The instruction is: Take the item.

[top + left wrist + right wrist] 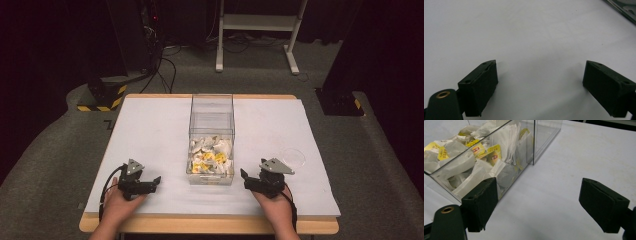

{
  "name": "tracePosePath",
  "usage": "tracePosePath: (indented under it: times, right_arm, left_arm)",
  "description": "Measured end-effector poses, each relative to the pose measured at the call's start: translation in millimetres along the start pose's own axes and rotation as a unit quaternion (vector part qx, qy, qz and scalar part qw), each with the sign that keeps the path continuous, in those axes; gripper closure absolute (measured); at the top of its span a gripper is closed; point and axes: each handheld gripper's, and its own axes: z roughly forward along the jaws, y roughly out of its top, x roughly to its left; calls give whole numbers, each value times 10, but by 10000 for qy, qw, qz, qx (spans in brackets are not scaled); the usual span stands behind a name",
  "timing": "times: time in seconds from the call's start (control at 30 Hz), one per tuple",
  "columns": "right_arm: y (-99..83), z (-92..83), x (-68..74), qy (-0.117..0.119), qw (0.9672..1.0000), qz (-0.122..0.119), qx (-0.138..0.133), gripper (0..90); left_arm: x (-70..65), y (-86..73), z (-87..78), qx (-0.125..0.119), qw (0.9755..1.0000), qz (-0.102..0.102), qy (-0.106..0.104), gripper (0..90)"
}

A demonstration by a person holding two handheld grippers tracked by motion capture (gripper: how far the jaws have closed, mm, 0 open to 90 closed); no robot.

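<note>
- At the centre of the desk point(150, 125) stands a clear plastic box point(211, 120), long and narrow, running from 12 o'clock toward 6 o'clock; its near half holds a heap of tea bags point(212, 157) with yellow tags, and its far half looks empty.
- At about 7 o'clock the left claw point(156, 181) rests on the white desk top, jaws spread wide with nothing between them; the left gripper view has bare desk ahead and a corner of the box at 1 o'clock.
- At about 5 o'clock the right claw point(244, 177) lies near the box's near corner, jaws wide and empty; the right gripper view has the box wall and tea bags point(474, 157) at 11 o'clock.
- At 3 o'clock of the box a small clear round lid or dish point(293, 157) lies on the desk, well apart from the box; no tea bag seems to lie in it.
- Judging by this, the work has hardly begun: every bag appears to sit in the box, none is gripped, and both claws wait outside it. Reaching in, picking a bag and setting it down all remain.
</note>
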Motion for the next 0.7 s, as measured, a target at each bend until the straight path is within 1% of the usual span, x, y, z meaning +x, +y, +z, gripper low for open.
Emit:
tracePosePath:
  times: [0.07,0.1,0.17,0.4,0.6,0.63,0.7]
  right_arm:
    - [13,-13,1,6,10000,-10,-48,161]
    - [17,-19,8,6,10000,23,-50,163]
    - [31,-28,11,9,10000,-5,-60,164]
    - [108,-93,38,51,9997,-36,-218,164]
    - [150,-131,58,73,9996,-47,-250,172]
    - [167,-139,63,80,9996,-96,-268,172]
    - [176,-144,69,86,9995,-116,-293,172]
  left_arm:
    - [0,0,0,-1,10000,3,1,129]
    - [0,0,0,0,10000,2,4,129]
    - [0,0,0,-1,10000,0,0,129]
    - [0,0,0,0,10000,-1,0,129]
    - [0,0,0,-1,10000,0,1,129]
    - [0,0,0,0,10000,2,4,129]
    - [0,0,0,1,10000,3,4,129]
